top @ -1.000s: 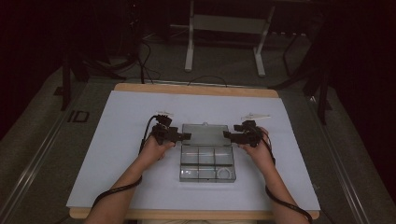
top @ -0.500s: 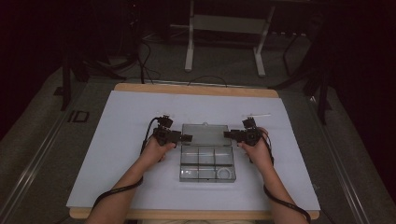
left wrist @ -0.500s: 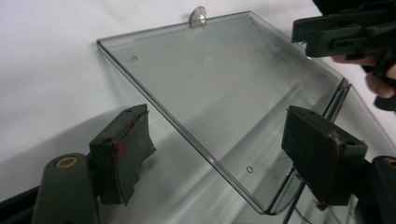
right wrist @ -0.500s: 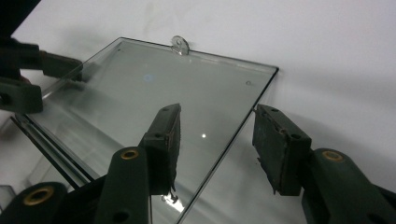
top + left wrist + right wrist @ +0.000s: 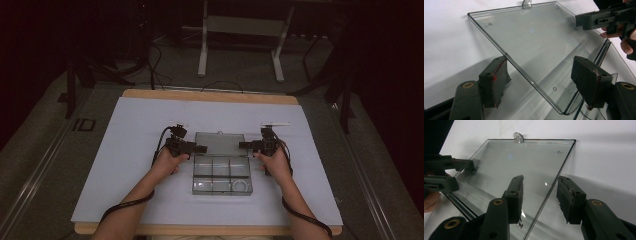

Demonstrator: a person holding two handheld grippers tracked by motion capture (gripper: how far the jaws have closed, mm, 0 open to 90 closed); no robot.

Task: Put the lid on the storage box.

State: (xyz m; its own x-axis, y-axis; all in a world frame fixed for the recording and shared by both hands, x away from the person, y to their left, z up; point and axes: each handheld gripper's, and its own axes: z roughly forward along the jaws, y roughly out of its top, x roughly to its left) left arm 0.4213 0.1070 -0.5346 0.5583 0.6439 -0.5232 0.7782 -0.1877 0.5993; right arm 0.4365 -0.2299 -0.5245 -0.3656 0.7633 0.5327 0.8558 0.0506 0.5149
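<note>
1. The clear plastic compartment box (image 5: 222, 172) lies at the middle of the white-covered surface (image 5: 125, 150), nearer its front edge, with the flat transparent lid (image 5: 220, 143) folded open toward the far edge.
2. The left hand-held gripper (image 5: 200, 148) is placed at the lid's left edge; its jaws have just been closing, yet they stand partly open astride that edge, and a gap shows at each pad (image 5: 495, 83).
3. The right hand-held gripper (image 5: 245, 145) is set likewise at the lid's right edge, its jaws also just closing and partly open, the edge between the pads (image 5: 567, 197) but apparently not pressed.
4. For a good grip, both pairs of jaws should be closed squarely on the thin rim at matching points, so that the lid is swung evenly on its hinge and not twisted.
5. Wide bare room is left on the surface toward the left, far and right edges; the small hanging tab (image 5: 518, 137) at the lid's far rim should be kept free.
</note>
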